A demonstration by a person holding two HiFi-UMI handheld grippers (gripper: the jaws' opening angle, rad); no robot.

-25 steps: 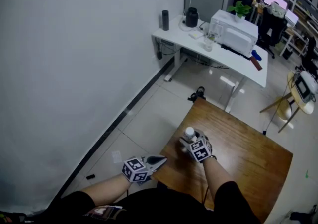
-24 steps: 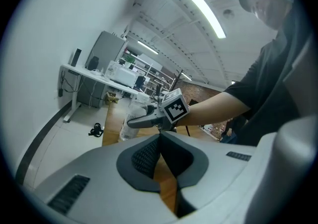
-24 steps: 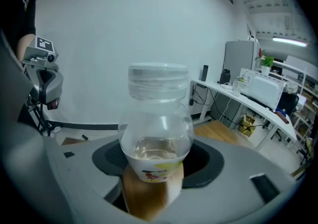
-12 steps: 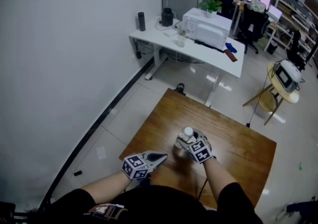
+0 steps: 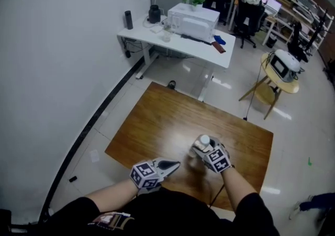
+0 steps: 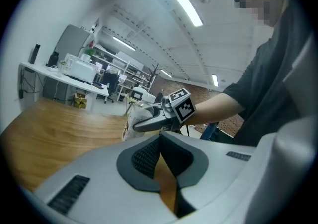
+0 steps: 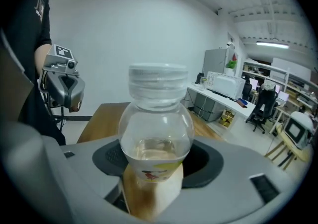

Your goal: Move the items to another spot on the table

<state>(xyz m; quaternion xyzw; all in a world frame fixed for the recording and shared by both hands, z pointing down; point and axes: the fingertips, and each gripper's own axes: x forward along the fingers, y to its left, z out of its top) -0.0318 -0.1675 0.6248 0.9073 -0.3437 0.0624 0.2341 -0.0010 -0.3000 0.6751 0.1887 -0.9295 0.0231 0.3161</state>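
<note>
A clear plastic bottle (image 5: 203, 141) with a white cap and a little liquid stands upright in my right gripper (image 5: 200, 149), which is shut on its lower body, over the near right part of the wooden table (image 5: 167, 117). In the right gripper view the bottle (image 7: 156, 133) fills the middle, held between the jaws of the right gripper (image 7: 153, 178). My left gripper (image 5: 174, 166) is shut and holds nothing, at the table's near edge, left of the bottle. In the left gripper view, the left gripper (image 6: 160, 141) points at the bottle (image 6: 130, 121).
A white desk (image 5: 172, 38) with a white box-like appliance (image 5: 192, 18) and a black flask (image 5: 128, 19) stands beyond the table. A round stool with a device (image 5: 281, 67) is at the right. A white wall runs along the left.
The right gripper with the bottle now stands further right on the table, away from its left edge. The head view has swung, so more of the tabletop shows.
</note>
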